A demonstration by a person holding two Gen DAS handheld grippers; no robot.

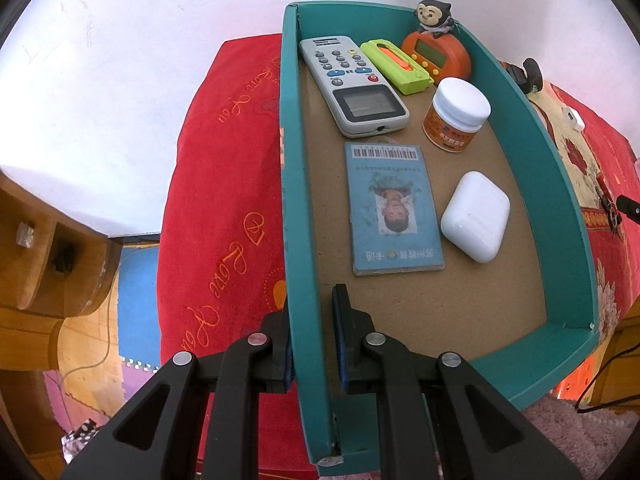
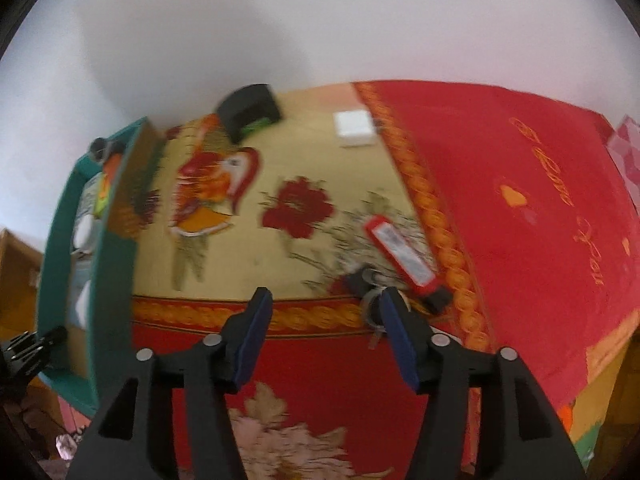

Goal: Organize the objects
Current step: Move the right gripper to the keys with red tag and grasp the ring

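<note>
Landmark: the teal tray (image 1: 556, 184), sitting on a red flowered blanket (image 2: 500, 184) beside a pale wall.
Left gripper (image 1: 312, 320): clamped on the tray's near left wall, one pad outside and one inside, pinching the wall itself.
Right gripper (image 2: 326, 312): well to the right of the tray, over the blanket, pads spread apart with nothing between them; the view is smeared.
Remote control (image 1: 352, 84): inside the tray, far left part of the floor, lying flat.
Green case (image 1: 396, 66): inside the tray, just right of the remote, orange strip on top.
Orange timer (image 1: 438, 54): far right corner of the tray, a small cartoon figure (image 1: 434, 16) perched on it.
Jar (image 1: 458, 114): white lid, orange label, upright by the tray's right wall.
Blue card (image 1: 394, 210): flat in the middle of the tray floor, nearer than the remote.
White earbud case (image 1: 476, 216): just right of the card.
Red tag with keys (image 2: 400, 254): outside the tray, on the blanket, by the right gripper's right fingertip (image 2: 390, 300).
Black box (image 2: 250, 114): outside the tray, far side of the blanket.
White block (image 2: 354, 128): right of the black box.
</note>
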